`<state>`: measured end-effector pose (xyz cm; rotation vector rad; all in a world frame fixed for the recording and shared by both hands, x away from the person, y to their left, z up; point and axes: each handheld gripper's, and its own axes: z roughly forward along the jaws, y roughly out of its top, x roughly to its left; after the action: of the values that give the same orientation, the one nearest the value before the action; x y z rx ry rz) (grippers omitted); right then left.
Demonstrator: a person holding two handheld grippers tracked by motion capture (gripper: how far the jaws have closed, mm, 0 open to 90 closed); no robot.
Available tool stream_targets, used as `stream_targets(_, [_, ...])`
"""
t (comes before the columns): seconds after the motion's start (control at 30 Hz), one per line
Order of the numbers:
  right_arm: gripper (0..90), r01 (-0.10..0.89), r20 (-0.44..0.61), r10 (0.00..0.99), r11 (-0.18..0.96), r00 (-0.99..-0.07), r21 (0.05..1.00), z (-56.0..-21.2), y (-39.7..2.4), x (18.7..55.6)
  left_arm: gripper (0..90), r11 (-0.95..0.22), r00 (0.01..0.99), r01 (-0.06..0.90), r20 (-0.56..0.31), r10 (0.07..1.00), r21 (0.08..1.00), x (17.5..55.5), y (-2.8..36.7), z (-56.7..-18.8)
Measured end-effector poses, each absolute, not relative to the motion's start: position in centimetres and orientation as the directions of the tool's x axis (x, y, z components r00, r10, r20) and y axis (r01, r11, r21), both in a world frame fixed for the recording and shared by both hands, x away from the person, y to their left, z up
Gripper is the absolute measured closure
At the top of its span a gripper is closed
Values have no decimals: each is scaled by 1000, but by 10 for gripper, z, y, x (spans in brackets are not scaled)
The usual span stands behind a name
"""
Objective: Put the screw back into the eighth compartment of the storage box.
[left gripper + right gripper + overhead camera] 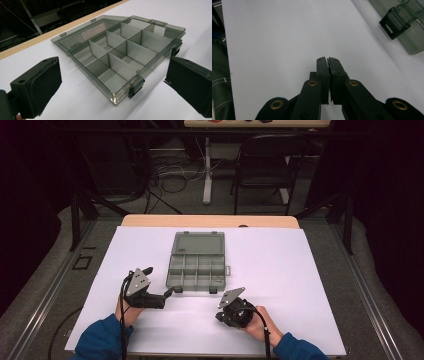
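Left hand-held gripper (169, 292): jaws wide, empty, just off the near-left corner of the open compartment box (196, 270), aimed along its long side. Box sits mid-tabletop (300, 270), lid flat behind. Right hand-held gripper (328, 61): closed on nothing, farther off, below the near-right latch (392, 24).

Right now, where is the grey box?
The open box lies mid-table on the white sheet in the high view, just beyond both grippers, nearer the left gripper.
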<state>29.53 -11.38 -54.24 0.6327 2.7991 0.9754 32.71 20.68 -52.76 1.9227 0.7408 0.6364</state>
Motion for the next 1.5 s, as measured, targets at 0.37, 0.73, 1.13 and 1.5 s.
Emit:
stream_targets(0.37, [881,343,13,437,686,-899,641,-535,-121,298,0,-366,676,231,122,726,901,327,207,-528])
stream_targets(0.73, [881,342,-16,465,673,-885,655,-527,-130,299,0,-365,676,231,121,727,902,327,207,-528])
stream_targets(1.13, [881,332,-44,489,653,-871,680,-519,-137,302,0,-361,677,231,117,726,904,328,207,-528])
stream_targets(1.5, [881,326,-68,508,643,-858,693,-511,-142,304,0,-366,679,232,119,724,901,328,207,-529])
